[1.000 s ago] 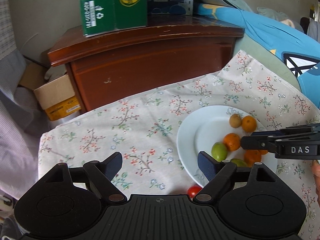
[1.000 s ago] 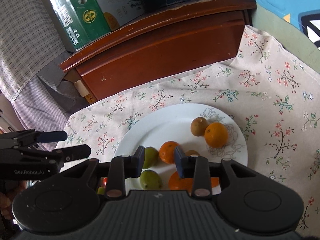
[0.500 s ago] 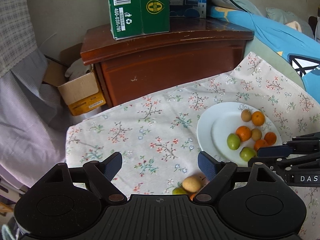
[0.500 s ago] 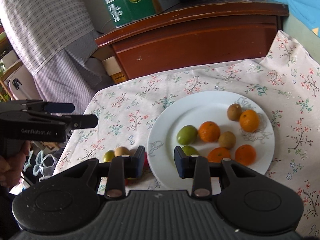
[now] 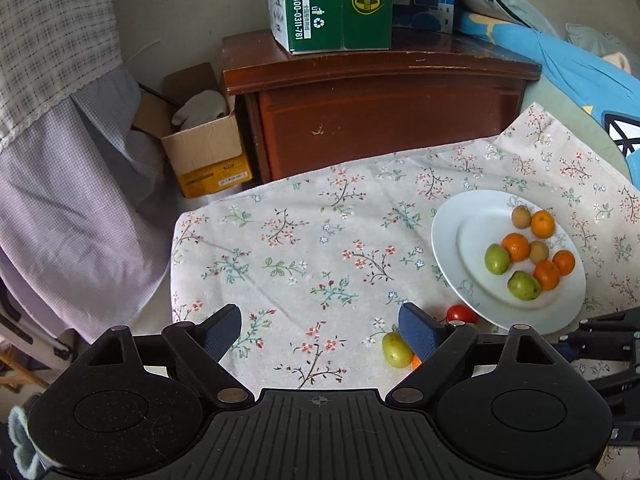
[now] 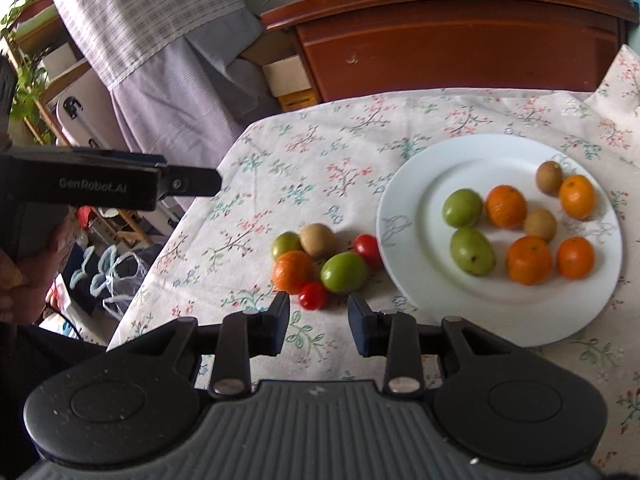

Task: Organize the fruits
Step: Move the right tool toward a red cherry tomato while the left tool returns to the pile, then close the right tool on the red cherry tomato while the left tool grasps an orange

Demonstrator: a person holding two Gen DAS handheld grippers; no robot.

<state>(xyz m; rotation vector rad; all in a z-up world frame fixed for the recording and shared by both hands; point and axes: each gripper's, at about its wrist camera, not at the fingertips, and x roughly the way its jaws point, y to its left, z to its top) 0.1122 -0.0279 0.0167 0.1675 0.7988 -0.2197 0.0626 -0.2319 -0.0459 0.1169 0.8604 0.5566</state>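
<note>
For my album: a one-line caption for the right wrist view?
Empty tongs hover near loose fruit beside a fruit-filled white plate.

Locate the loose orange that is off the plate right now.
In the right wrist view, the loose orange lies on the floral cloth left of the white plate, touching a small red tomato and a green fruit.

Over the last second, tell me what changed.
Both tools pulled back from the plate: the right tool, which hung over the plate's fruit, now faces the loose fruit pile on the cloth. The left tool opened slightly, empty. Nothing was gripped or released; the fruit kept its places.
</note>
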